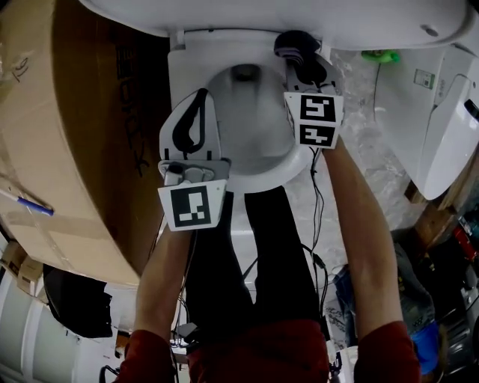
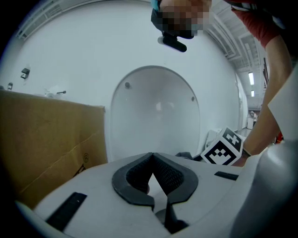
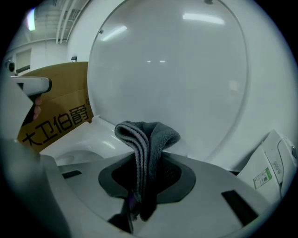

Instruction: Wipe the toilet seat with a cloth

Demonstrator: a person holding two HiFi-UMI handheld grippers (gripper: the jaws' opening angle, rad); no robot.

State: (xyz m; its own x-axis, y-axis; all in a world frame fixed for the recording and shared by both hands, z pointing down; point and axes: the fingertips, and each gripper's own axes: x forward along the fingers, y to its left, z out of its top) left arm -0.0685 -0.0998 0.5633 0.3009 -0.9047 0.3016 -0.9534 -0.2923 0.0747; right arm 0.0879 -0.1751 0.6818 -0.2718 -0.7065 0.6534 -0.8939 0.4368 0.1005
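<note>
The white toilet seat [image 1: 263, 176] lies down around the bowl, with the lid [image 1: 224, 15] raised behind it. A folded dark grey cloth [image 3: 150, 138] is clamped in my right gripper [image 3: 143, 173], and its loop sticks up past the jaws. In the head view that cloth [image 1: 295, 43] sits at the seat's back right, by the hinge. My left gripper [image 1: 199, 99] hovers over the left side of the seat. In its own view its dark pads meet at the tip and the left gripper [image 2: 152, 156] is shut with nothing in it, facing the lid [image 2: 158, 116].
A big cardboard box [image 1: 67, 135] stands tight against the toilet's left. White plastic units [image 1: 449, 112] stand at the right, with a green item [image 1: 380, 55] near them. Cables [image 1: 318, 247] trail over the floor by the person's legs.
</note>
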